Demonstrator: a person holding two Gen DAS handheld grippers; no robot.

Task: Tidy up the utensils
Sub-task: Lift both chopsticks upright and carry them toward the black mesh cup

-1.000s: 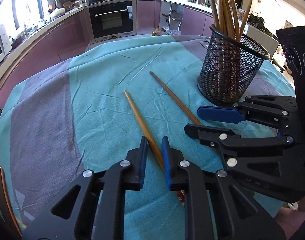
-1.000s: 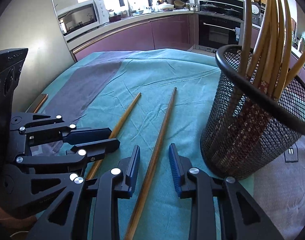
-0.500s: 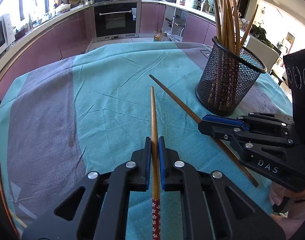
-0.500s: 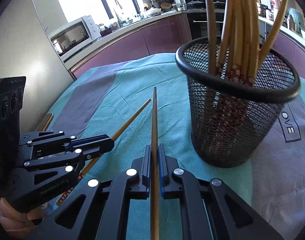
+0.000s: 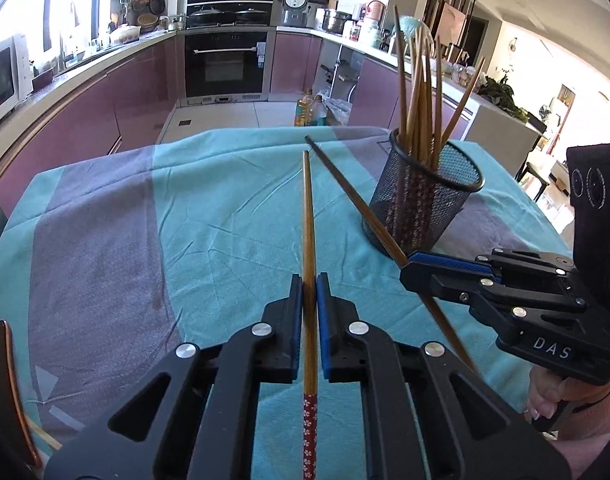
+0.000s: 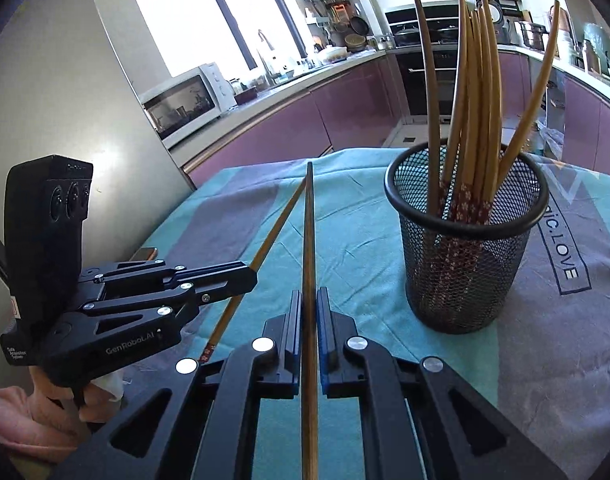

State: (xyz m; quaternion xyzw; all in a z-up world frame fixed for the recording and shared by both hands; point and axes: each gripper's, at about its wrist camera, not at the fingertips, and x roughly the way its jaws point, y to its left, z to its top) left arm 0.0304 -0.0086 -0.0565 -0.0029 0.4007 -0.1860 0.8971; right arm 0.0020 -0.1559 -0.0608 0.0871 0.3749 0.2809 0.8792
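My left gripper (image 5: pixel 309 280) is shut on a light brown chopstick (image 5: pixel 308 216) with a red flowered end; it points straight ahead, lifted off the cloth. In the right wrist view that same gripper (image 6: pixel 251 276) and its chopstick (image 6: pixel 277 226) show at the left. My right gripper (image 6: pixel 309 294) is shut on a darker chopstick (image 6: pixel 307 224), also lifted. The left wrist view has this gripper (image 5: pixel 405 266) at the right with the dark chopstick (image 5: pixel 345 186) slanting across. A black mesh cup (image 6: pixel 467 256) (image 5: pixel 421 200) with several chopsticks upright in it stands to the right of both.
A teal and grey tablecloth (image 5: pixel 165 240) covers the table. A person's hands hold both gripper handles (image 6: pixel 45 404) (image 5: pixel 561 400). A chair back (image 5: pixel 5 380) stands at the near left edge. Kitchen counters, an oven and a microwave lie beyond the table.
Both grippers went from open around the lying chopsticks to shut on them, then rose with them. The chopsticks now point forward off the cloth, and the mesh cup sits lower and farther in both views.
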